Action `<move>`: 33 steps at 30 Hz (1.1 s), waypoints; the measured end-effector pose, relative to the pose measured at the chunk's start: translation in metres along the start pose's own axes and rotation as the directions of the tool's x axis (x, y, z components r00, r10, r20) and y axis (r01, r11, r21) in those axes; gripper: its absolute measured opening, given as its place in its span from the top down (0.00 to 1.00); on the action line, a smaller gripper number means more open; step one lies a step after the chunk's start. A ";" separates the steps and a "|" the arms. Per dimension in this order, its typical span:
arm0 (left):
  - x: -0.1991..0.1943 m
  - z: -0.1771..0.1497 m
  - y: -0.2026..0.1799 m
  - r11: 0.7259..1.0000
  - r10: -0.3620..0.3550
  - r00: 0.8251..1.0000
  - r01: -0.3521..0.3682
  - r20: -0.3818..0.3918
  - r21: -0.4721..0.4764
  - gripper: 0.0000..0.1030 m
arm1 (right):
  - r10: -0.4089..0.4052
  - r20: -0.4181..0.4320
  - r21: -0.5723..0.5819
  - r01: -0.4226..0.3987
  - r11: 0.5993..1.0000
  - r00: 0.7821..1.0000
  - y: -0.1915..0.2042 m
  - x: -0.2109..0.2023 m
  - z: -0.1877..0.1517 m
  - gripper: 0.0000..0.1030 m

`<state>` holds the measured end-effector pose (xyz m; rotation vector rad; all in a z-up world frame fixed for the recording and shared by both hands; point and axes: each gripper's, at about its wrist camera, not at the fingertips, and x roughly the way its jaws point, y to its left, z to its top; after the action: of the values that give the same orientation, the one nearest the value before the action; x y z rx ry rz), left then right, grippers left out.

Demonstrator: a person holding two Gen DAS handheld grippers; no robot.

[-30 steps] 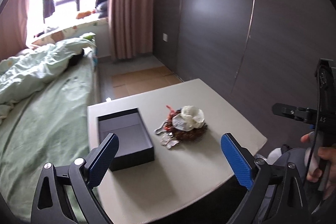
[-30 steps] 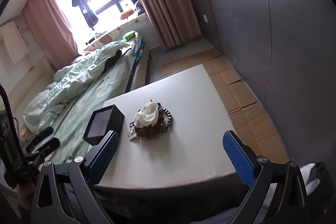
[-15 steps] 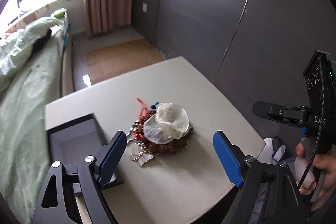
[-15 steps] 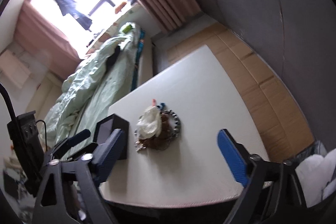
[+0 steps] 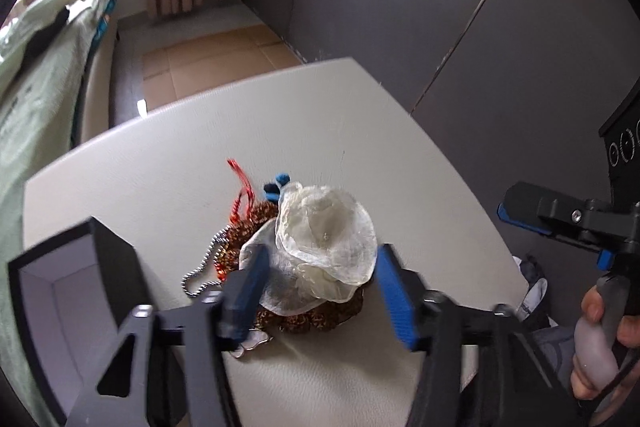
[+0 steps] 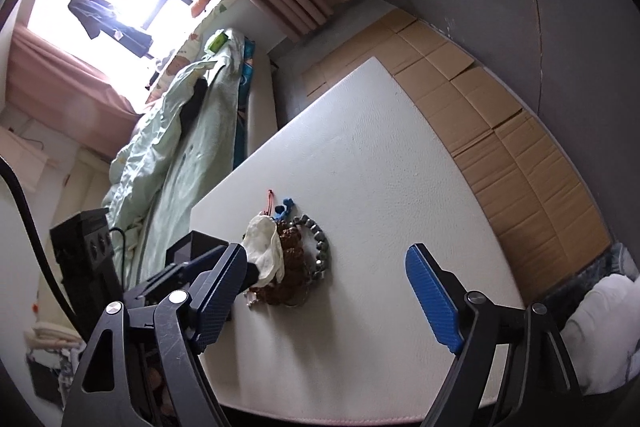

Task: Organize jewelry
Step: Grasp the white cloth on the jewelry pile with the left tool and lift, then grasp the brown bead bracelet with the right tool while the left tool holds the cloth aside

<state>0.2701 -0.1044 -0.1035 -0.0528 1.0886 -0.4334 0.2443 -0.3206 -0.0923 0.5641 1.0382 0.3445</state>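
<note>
Left wrist | jewelry pile [image 5: 304, 259] between closing left hand-held gripper [image 5: 320, 295] jaws, untouched

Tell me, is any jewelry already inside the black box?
No: the black box shows only a bare pale lining; the jewelry pile lies beside it.

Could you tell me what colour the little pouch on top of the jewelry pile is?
Translucent off-white pouch, clearest in the left wrist view.

Left gripper [image 5: 318, 291] has dropped from above the table to straddle the white pouch [image 5: 326, 251], jaws closing, apparently not yet touching. Right gripper [image 6: 326, 297] has lowered and narrowed slightly.
</note>
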 end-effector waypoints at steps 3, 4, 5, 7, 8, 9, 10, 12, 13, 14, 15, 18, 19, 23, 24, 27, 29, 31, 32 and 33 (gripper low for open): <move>0.007 0.001 0.008 0.999 -0.020 1.000 0.019 -0.016 -0.041 0.92 | -0.006 -0.014 -0.006 0.006 1.000 1.000 0.003 0.008 0.004 0.19; 0.007 0.003 0.010 0.998 -0.027 1.000 0.026 -0.012 -0.049 0.96 | -0.003 -0.023 -0.007 0.003 1.000 1.000 0.005 0.011 0.006 0.19; 0.002 0.004 0.012 0.998 -0.038 0.999 0.038 0.005 -0.058 0.98 | 0.004 -0.032 -0.008 -0.004 1.000 0.999 0.007 0.014 0.007 0.19; -0.008 0.007 0.013 0.997 -0.045 0.998 0.048 0.044 -0.064 0.99 | 0.022 -0.050 -0.005 -0.023 1.000 0.998 0.009 0.021 0.010 0.19; -0.019 0.009 0.015 0.996 -0.047 0.996 0.053 0.079 -0.071 0.99 | 0.041 -0.064 0.000 -0.041 0.999 0.997 0.011 0.025 0.011 0.19; -0.026 0.012 0.017 0.995 -0.051 0.993 0.059 0.103 -0.080 0.99 | 0.052 -0.079 -0.001 -0.052 0.999 0.996 0.015 0.030 0.011 0.19; -0.033 0.013 0.019 0.994 -0.055 0.991 0.067 0.124 -0.088 0.99 | 0.043 -0.089 -0.013 -0.045 0.999 0.995 0.019 0.035 0.012 0.19; -0.049 0.015 0.024 0.992 -0.054 0.984 0.072 0.171 -0.102 0.99 | 0.026 -0.103 -0.037 -0.030 0.999 0.994 0.025 0.043 0.011 0.19; -0.056 0.014 0.027 0.991 -0.051 0.981 0.072 0.189 -0.109 0.99 | 0.023 -0.112 -0.044 -0.028 0.999 0.993 0.029 0.047 0.011 0.21; -0.063 0.014 0.030 0.990 -0.052 0.977 0.077 0.207 -0.118 0.99 | 0.025 -0.120 -0.046 -0.031 0.998 0.992 0.030 0.050 0.011 0.25; -0.067 0.013 0.032 0.989 -0.054 0.975 0.082 0.217 -0.123 0.99 | 0.027 -0.126 -0.047 -0.033 0.998 0.992 0.032 0.053 0.010 0.27; -0.078 0.013 0.041 0.987 -0.053 0.969 0.087 0.241 -0.135 0.99 | 0.007 -0.141 -0.067 -0.017 0.998 0.990 0.039 0.062 0.011 0.32; -0.082 0.012 0.044 0.986 -0.050 0.967 0.087 0.248 -0.141 0.99 | -0.006 -0.146 -0.081 -0.006 0.997 0.989 0.043 0.065 0.012 0.32; -0.097 0.007 0.056 0.982 -0.041 0.961 0.089 0.274 -0.165 0.99 | -0.066 -0.173 -0.136 0.042 0.990 0.983 0.050 0.078 0.011 0.32; -0.098 0.007 0.059 0.982 -0.038 0.960 0.088 0.279 -0.169 0.99 | -0.082 -0.184 -0.149 0.055 0.987 0.980 0.051 0.083 0.010 0.32; -0.108 0.006 0.069 0.979 -0.028 0.955 0.087 0.296 -0.185 0.99 | -0.126 -0.215 -0.180 0.088 0.980 0.968 0.053 0.096 0.009 0.38; -0.114 0.003 0.076 0.978 -0.020 0.951 0.083 0.310 -0.192 0.99 | -0.169 -0.234 -0.222 0.116 0.968 0.957 0.058 0.107 0.007 0.48; -0.123 -0.002 0.081 0.976 -0.010 0.947 0.080 0.322 -0.204 0.99 | -0.209 -0.245 -0.259 0.144 0.955 0.947 0.061 0.113 0.005 0.64; -0.126 -0.004 0.084 0.975 -0.006 0.945 0.079 0.326 -0.209 0.99 | -0.220 -0.246 -0.270 0.152 0.951 0.944 0.063 0.115 0.004 0.79; -0.130 -0.005 0.088 0.974 -0.003 0.944 0.078 0.331 -0.215 0.99 | -0.216 -0.244 -0.274 0.146 0.951 0.945 0.063 0.113 0.003 0.79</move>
<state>0.2426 0.0248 -0.0178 -0.3385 0.8023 -0.3217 0.2997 -0.2118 -0.1346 0.1899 1.2792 0.3900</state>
